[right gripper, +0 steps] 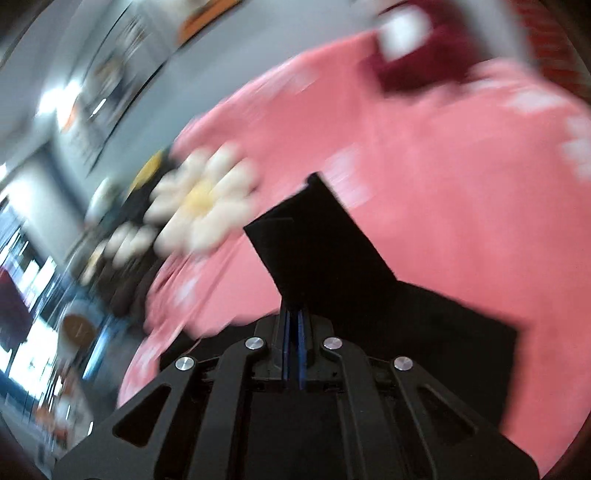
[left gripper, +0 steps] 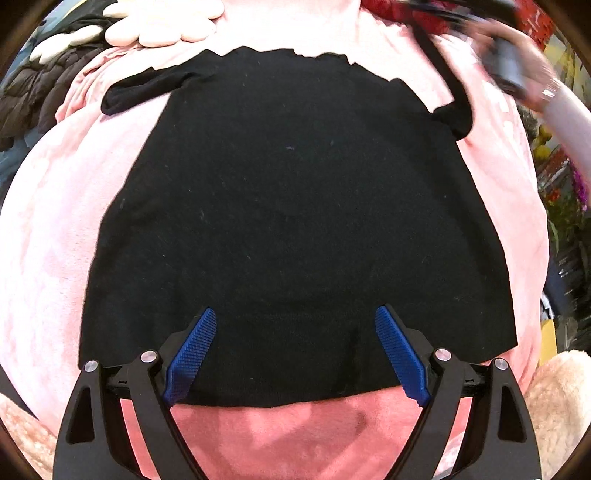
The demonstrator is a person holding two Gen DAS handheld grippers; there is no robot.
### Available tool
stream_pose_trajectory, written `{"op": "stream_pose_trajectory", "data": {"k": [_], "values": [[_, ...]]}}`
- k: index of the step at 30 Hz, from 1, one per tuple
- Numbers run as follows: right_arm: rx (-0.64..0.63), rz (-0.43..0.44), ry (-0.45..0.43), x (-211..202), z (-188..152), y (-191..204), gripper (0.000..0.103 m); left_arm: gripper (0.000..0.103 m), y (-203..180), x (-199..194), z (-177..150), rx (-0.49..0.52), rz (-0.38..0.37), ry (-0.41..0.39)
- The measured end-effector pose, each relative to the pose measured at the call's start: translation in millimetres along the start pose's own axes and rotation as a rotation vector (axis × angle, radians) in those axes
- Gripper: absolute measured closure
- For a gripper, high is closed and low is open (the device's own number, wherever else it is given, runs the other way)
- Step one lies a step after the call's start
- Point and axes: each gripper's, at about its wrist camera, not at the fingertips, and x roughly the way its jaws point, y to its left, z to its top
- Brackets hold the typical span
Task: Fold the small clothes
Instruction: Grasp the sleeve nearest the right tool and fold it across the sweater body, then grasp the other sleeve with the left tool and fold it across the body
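A black top [left gripper: 295, 206] lies flat on a pink blanket [left gripper: 48, 258], hem toward me and its left sleeve [left gripper: 144, 88] spread out. My left gripper [left gripper: 295, 314] hovers open over the hem, its blue pads [left gripper: 192, 350] wide apart and holding nothing. In the blurred right wrist view, my right gripper [right gripper: 294, 310] is shut on the top's right sleeve [right gripper: 317, 236], whose black cloth rises from between the pads. In the left wrist view that sleeve [left gripper: 443, 74] stretches up toward a person's blurred hand [left gripper: 532, 74] at the top right.
A daisy-shaped cushion [left gripper: 162, 22] [right gripper: 199, 199] lies at the blanket's far left edge, with a dark puffy jacket [left gripper: 33, 99] beside it. Dark red clothing [left gripper: 406, 14] [right gripper: 424, 62] sits at the far side. A beige fluffy thing [left gripper: 554, 406] lies near right.
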Motion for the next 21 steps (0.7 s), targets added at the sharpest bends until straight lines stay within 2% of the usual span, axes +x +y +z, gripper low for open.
{"op": "stream_pose_trajectory", "data": {"k": [2,3,5,7,9,10,11,13,16,18,19,21], "values": [[-0.062,0.025,0.166,62,-31,35,0.097,0.018,5,-3,2,-0.009,-0.002,-0.011],[-0.094,-0.015,0.25,92,-54,49,0.096,0.018,8,-4,3,-0.015,-0.001,-0.012],[-0.149,-0.061,0.341,116,-89,67,0.096,0.018,15,-5,8,-0.029,-0.012,-0.006],[-0.157,-0.045,0.313,99,-105,70,0.095,0.018,25,-9,18,-0.047,-0.024,-0.019],[-0.12,-0.063,0.259,62,-115,51,0.092,0.017,37,-15,33,-0.067,-0.045,-0.051],[-0.102,-0.1,0.228,41,-120,36,0.08,0.017,43,-16,44,-0.082,-0.062,-0.066],[-0.081,-0.175,0.178,14,-126,14,0.061,0.017,49,-15,61,-0.103,-0.094,-0.081],[-0.069,-0.351,0.112,-28,-135,-29,0.05,0.017,56,-8,92,-0.148,-0.132,-0.086],[0.027,-0.474,0.124,-61,-140,-88,0.05,0.017,57,15,151,-0.182,-0.149,-0.088],[0.098,-0.488,0.124,-68,-138,-120,0.05,0.017,49,41,197,-0.171,-0.124,-0.099],[0.124,-0.489,0.13,-66,-137,-134,0.05,0.017,44,53,215,-0.172,-0.089,-0.089],[0.166,-0.465,0.139,-57,-134,-148,0.05,0.017,37,82,242,-0.175,-0.079,-0.066]]}}
